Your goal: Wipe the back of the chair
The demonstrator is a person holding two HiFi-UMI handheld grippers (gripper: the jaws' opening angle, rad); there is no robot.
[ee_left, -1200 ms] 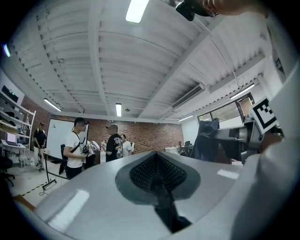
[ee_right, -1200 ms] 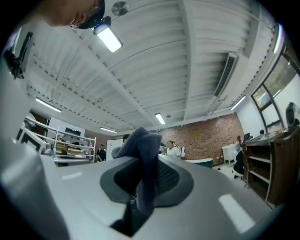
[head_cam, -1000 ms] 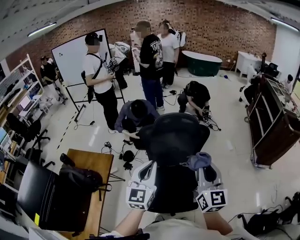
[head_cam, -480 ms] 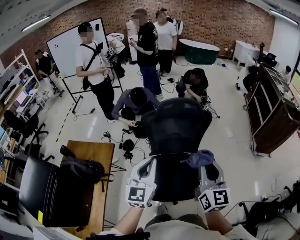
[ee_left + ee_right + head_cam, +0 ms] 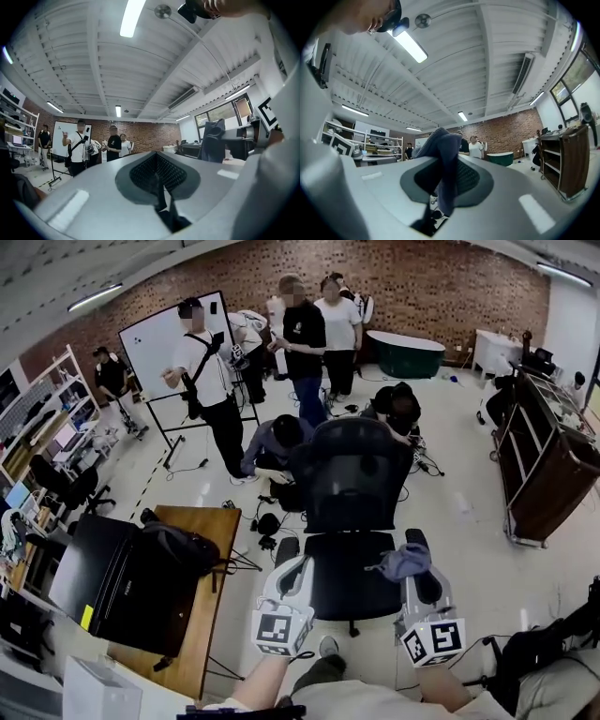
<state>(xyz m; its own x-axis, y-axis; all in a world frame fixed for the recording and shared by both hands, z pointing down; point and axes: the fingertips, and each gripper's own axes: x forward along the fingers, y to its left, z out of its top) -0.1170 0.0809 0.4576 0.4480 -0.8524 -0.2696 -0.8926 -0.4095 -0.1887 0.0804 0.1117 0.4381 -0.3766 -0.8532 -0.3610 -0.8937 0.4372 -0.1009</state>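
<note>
A black office chair faces me in the head view, its mesh back (image 5: 352, 474) upright beyond the seat (image 5: 345, 585). My right gripper (image 5: 413, 557) hangs over the seat's right side, shut on a blue-grey cloth (image 5: 401, 563) that droops from the jaws; the right gripper view shows the same cloth (image 5: 446, 161) draped between the jaws. My left gripper (image 5: 292, 571) hovers over the seat's left front corner, jaws together with nothing in them. Both grippers stay short of the chair back. Both gripper cameras point up at the ceiling.
A wooden table (image 5: 197, 610) at the left carries a black case (image 5: 112, 582) and a black bag (image 5: 178, 547). Two people crouch just behind the chair (image 5: 277, 448), among floor cables. Others stand by a whiteboard (image 5: 155, 348). A dark wooden cart (image 5: 553, 474) stands on the right.
The chair now sits higher and farther off in the head view, with more of its seat showing. Both grippers keep their pose, the cloth still in the right one.
</note>
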